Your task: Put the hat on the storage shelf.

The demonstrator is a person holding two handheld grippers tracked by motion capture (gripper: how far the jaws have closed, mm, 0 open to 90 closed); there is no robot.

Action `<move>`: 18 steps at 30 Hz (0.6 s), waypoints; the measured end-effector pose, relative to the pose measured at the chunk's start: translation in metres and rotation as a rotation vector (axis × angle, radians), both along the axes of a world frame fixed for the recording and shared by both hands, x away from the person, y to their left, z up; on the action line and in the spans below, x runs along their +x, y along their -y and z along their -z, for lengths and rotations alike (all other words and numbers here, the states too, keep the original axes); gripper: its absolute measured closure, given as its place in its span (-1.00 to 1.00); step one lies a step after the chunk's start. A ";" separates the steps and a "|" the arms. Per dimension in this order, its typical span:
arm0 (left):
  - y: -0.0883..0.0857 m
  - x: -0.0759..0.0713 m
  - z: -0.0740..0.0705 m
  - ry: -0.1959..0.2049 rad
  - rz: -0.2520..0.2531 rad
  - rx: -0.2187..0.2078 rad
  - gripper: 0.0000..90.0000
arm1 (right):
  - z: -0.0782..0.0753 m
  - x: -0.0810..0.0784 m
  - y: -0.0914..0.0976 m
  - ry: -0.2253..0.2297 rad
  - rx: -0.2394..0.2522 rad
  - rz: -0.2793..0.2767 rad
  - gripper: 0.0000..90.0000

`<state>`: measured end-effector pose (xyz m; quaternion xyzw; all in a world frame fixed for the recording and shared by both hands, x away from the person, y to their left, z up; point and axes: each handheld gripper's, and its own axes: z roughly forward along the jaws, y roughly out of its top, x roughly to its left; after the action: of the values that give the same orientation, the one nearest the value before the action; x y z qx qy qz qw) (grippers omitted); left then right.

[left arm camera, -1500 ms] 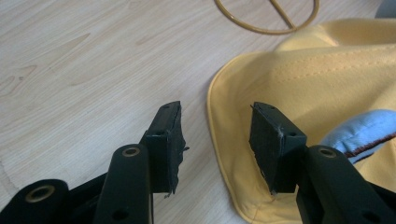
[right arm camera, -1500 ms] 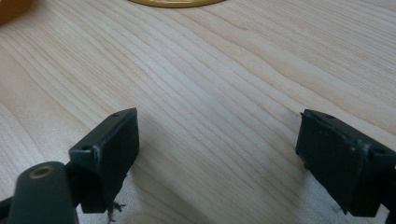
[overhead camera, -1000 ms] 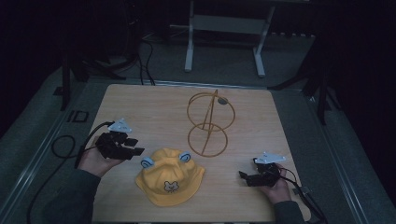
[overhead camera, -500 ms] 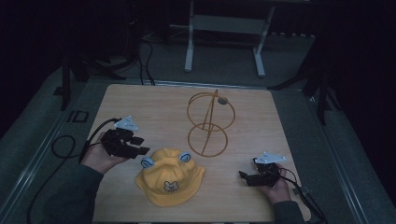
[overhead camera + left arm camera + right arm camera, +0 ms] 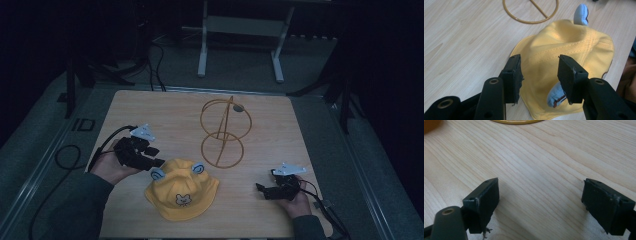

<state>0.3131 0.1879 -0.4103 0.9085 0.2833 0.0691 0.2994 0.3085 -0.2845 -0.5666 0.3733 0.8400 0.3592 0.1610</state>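
A yellow child's hat (image 5: 182,191) with two light-blue ears and a small bear face lies flat near the table's front middle. My left gripper (image 5: 150,159) hovers just left of it, jaws open and aimed at its brim. In the left gripper view the hat (image 5: 564,50) lies beyond the parted jaws, and one blue ear (image 5: 554,96) sits low between them, untouched. A gold wire hat stand (image 5: 223,131) of two rings rises behind the hat. My right gripper (image 5: 265,189) rests at the front right, open wide above bare wood (image 5: 539,170).
The wooden table (image 5: 150,110) sits on a dark grey floor. A white metal frame (image 5: 240,30) stands beyond the far edge. Black cables (image 5: 65,160) trail off the table's left side. The stand's base ring (image 5: 530,12) lies left of and beyond the hat.
My left gripper has shifted right and slightly up towards the hat's brim. The right gripper has stayed put.
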 end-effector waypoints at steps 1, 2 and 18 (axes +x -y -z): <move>0.001 0.000 0.000 -0.002 0.004 0.004 0.19 | 0.000 0.000 0.000 0.000 0.000 0.000 -0.68; 0.002 0.000 -0.001 -0.004 0.006 0.007 0.19 | 0.000 0.000 0.000 0.000 0.000 -0.001 -0.68; 0.012 0.000 -0.005 -0.021 0.048 0.049 0.19 | 0.000 0.000 0.000 0.000 0.000 0.000 -0.68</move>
<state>0.3132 0.1761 -0.4056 0.9227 0.2628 0.0590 0.2757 0.3086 -0.2845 -0.5666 0.3731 0.8402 0.3591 0.1611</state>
